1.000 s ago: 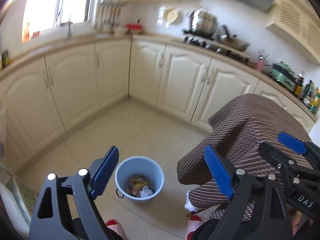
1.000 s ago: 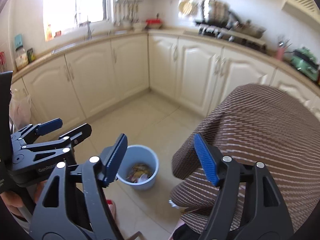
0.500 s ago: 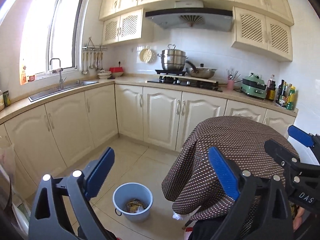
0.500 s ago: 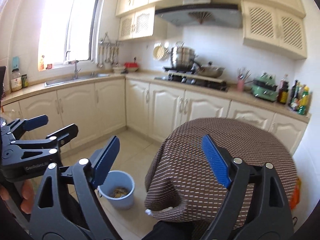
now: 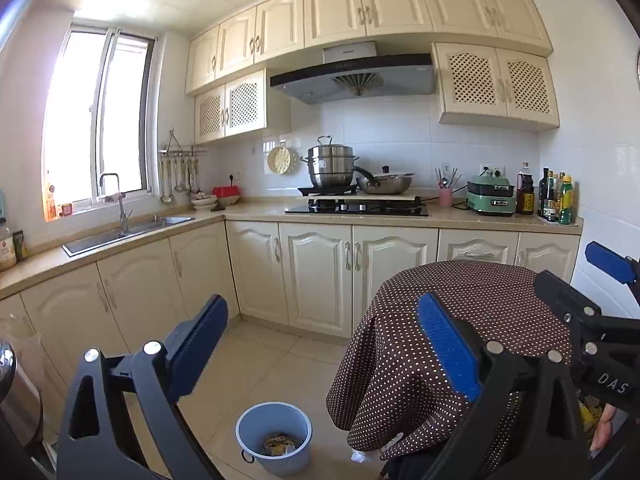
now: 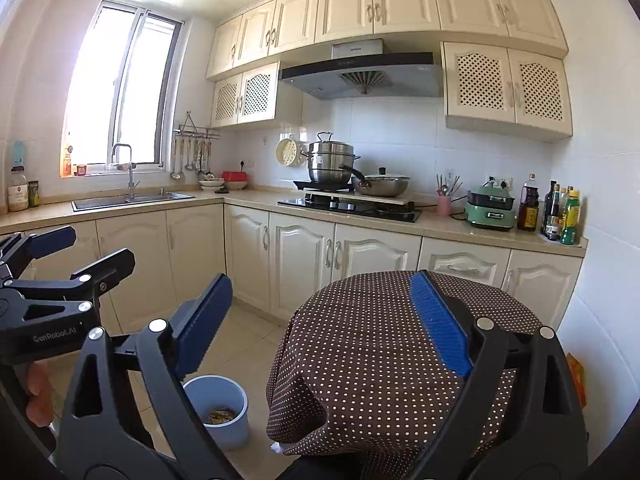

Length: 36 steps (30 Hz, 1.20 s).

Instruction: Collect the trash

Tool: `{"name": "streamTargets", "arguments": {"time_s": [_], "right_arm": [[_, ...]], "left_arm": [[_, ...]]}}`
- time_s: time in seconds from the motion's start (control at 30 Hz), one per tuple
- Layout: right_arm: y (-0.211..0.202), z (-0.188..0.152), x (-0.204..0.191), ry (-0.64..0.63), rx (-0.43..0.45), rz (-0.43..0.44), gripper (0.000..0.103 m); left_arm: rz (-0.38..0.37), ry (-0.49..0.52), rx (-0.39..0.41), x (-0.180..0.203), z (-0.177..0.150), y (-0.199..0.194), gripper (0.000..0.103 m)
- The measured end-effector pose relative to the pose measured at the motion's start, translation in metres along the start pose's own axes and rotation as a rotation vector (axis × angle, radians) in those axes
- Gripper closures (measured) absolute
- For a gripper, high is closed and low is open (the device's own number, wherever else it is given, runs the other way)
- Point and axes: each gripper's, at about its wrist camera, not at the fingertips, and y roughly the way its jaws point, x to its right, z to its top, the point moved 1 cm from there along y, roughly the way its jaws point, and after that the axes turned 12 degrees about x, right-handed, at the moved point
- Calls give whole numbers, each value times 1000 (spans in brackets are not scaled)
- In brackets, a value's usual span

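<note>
A pale blue bin [image 5: 248, 428] stands on the tiled floor beside a small table under a brown dotted cloth [image 5: 460, 292]. Crumpled wrappers [image 5: 280, 442] lie in its bottom. My left gripper [image 5: 322, 312] is held well above the bin, open, with nothing between its blue pads. In the right wrist view the bin [image 6: 236, 396] sits low and left of the cloth [image 6: 360, 320]. My right gripper [image 6: 320, 284] is empty too, its jaws opening wider. Each gripper shows at the edge of the other's view: the right one [image 5: 584, 276], the left one [image 6: 86, 248].
Cream cabinets [image 5: 320, 276] run along the back and left walls under a beige counter [image 6: 460, 228]. It carries a sink [image 5: 120, 236], a hob with pots [image 5: 356, 204] and bottles [image 5: 556, 200]. A white scrap [image 5: 362, 456] lies under the cloth's hem.
Both views have swung up from the floor to the whole kitchen, so the bin has dropped to the bottom edge. The right jaws stand wider than before.
</note>
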Motion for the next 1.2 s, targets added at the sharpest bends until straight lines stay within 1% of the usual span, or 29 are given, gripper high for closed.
{"name": "streamTargets", "arguments": {"time_s": [0.23, 0.43, 1.2], "right_arm": [[-9, 0, 4, -1, 16, -7, 13], [-12, -1, 3, -2, 20, -6, 13], [-3, -1, 0, -7, -10, 12, 12]], "left_arm": [[-13, 3, 32, 7, 3, -12, 9], [-11, -2, 33, 6, 3, -13, 9], [-14, -19, 18, 2, 0, -7, 9]]}}
